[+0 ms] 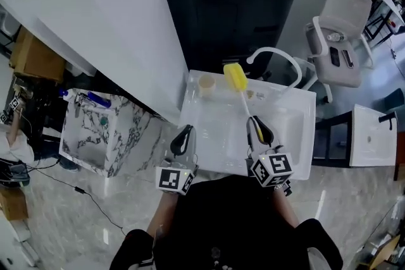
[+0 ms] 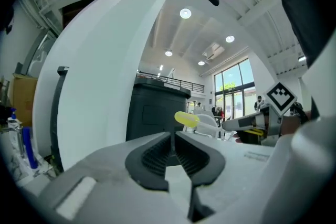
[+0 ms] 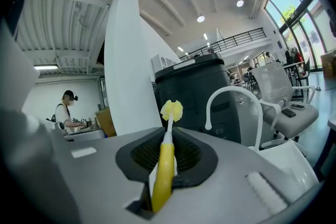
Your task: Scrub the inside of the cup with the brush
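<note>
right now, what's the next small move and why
Probably open the left gripper and reach toward the small beige cup in the far corner of the white sink: its jaws are shut on nothing, while the right gripper holds the yellow sponge-headed brush.

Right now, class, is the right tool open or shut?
Shut: the right tool clamps the brush; its yellow handle sits tight between the pads in the right gripper view.

Here's the long brush (image 1: pixel 243 101), a yellow foam head on a thin white shaft, its yellow handle pinched in the right gripper (image 1: pixel 257 123). It's held off the white sink (image 1: pixel 308 129), with the head hanging just right of the small cream cup (image 1: pixel 206 85). The cup stands upright at the sink's back left corner.
</note>
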### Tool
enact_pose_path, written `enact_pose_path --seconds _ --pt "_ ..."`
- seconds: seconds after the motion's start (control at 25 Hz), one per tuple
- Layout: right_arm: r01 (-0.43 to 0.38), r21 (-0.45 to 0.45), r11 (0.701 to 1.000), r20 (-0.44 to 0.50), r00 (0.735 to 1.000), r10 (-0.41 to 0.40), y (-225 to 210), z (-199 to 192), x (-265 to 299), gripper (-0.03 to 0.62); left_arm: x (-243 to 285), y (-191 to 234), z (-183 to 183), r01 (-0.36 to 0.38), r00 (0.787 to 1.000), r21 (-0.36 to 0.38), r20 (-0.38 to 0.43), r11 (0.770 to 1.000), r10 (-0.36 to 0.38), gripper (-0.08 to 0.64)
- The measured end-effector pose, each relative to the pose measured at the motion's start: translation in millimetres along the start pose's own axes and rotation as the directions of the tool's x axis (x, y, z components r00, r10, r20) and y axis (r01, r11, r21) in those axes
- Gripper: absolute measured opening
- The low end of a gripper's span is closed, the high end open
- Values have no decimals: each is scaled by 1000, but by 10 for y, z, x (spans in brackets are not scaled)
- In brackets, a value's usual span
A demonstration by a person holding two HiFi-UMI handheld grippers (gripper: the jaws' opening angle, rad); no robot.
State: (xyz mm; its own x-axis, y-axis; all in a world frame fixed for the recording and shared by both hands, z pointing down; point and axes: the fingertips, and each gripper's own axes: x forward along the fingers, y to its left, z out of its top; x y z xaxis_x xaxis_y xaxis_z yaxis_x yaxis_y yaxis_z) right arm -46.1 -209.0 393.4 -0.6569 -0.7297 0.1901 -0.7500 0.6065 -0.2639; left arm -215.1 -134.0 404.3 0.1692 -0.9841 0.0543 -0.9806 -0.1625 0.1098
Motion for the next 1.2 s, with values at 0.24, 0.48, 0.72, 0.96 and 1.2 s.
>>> enact_pose_path --seconds 0.24,0.48,0.72,0.96,1.2 --pt "92 6 996 -4 996 -92 -37 19 111 41 447 224 -91 105 994 4 -44 994 -105 26" --pt "186 6 983 -23 982 -186 -93 2 202 41 837 461 -320 155 984 30 -97 987 -152 26" --pt "235 -1 972 -62 970 -235 -102 -63 221 41 1152 724 -670 141 979 -5 -146 990 -141 26" --pt "264 2 965 -91 961 -263 -69 -156 254 41 1343 842 -1091 143 968 -12 -207 990 -142 28" --pt "258 -2 966 -124 959 -257 -6 -231 315 41 1472 806 -1528 175 940 -12 -296 985 -171 101"
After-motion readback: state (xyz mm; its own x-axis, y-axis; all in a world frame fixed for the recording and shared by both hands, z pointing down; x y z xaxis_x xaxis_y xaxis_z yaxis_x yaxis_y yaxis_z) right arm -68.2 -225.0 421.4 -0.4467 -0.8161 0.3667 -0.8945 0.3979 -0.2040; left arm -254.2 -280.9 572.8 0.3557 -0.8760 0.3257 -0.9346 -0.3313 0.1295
